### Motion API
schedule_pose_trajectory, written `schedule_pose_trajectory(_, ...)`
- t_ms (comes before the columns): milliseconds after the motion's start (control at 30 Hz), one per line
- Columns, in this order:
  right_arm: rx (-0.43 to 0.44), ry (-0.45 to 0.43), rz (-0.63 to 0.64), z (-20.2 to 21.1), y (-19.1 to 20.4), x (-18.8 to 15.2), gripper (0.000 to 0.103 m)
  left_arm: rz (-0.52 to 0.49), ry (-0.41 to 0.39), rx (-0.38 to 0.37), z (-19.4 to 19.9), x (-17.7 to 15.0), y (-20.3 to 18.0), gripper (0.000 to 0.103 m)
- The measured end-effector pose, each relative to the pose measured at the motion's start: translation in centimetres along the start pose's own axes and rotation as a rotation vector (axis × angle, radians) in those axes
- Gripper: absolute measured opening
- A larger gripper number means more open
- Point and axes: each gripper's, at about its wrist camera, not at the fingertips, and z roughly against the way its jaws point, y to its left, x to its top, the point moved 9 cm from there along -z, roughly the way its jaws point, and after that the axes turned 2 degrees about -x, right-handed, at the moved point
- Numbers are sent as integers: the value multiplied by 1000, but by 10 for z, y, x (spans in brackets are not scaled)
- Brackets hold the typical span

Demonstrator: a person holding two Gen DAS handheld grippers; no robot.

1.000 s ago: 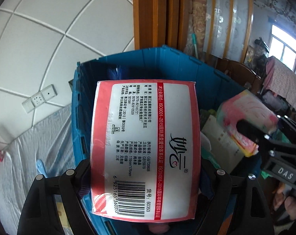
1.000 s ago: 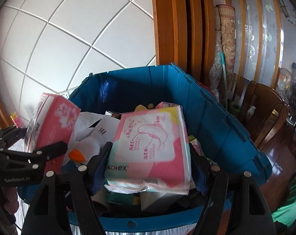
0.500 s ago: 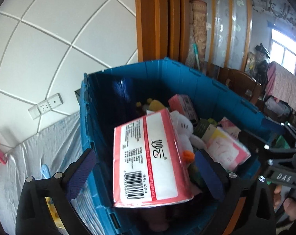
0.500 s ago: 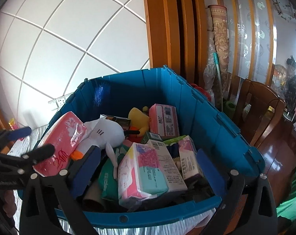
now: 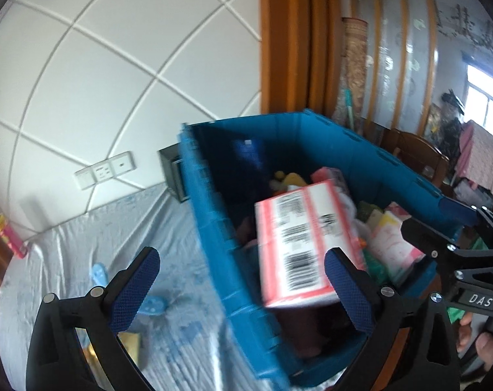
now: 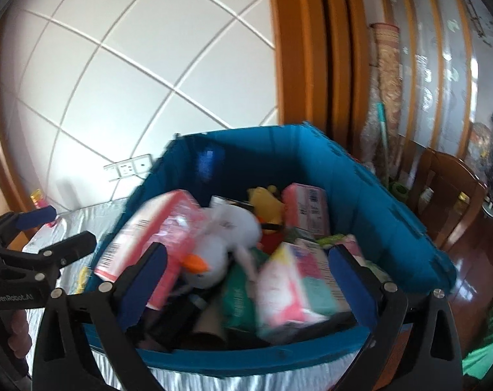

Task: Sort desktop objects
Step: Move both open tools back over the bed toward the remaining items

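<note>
- Both claws apart and empty: left claw (image 5: 241,277) outside the blue crate (image 5: 370,169) at its near-left corner, right claw (image 6: 246,277) before the crate's near wall.
- Red-and-white tissue pack (image 5: 298,244) lying tilted inside the crate against its left wall, barcode face up; pink-and-teal pack (image 6: 298,280) inside the crate near its front wall, beside a white plush toy (image 6: 223,238).
- Release apparently finished; step in hand judged as a pull-back from the crate toward the next loose thing.
- Best done by lifting clear of the crate rim first, so no finger catches the wall or drags a pack out.
- Remaining targets on the cloth-covered tabletop (image 5: 83,244) left of the crate: light-blue pieces (image 5: 98,273) and something yellow, too blurred to name.
- Worth keeping the left claw wide on approach, coming down straight over one blue piece.
- Risk: snagging the loose cloth instead of the flat piece.
</note>
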Motion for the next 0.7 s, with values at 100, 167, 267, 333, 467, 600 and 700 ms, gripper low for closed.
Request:
schedule_pose_trajectory(100, 36, -10, 32, -1, 33, 6, 101, 45, -5, 35, 11, -8, 35, 102)
schedule_pose_trajectory(167, 60, -14, 51, -2, 57, 10, 101, 74, -7, 60, 19, -14, 60, 102)
schedule_pose_trajectory(267, 96, -17, 79, -4, 94, 14, 101, 118, -7, 107, 34, -27, 105, 102)
schedule_pose_trajectory(333, 127, -21, 95, -5, 123, 13, 101, 148, -5, 138, 43, -38, 135, 102)
schedule_pose_trajectory(467, 189, -27, 126, -6, 182, 12, 101, 215, 17, 202, 58, -71, 201, 102)
schedule_pose_trajectory(600, 252, -34, 157, -6, 241, 10, 103, 283, 57, 278, 70, -114, 269, 102)
schedule_pose_trajectory(700, 296, -17, 175, -14, 284, 1, 103, 332, 109, 329, 73, -152, 318, 102)
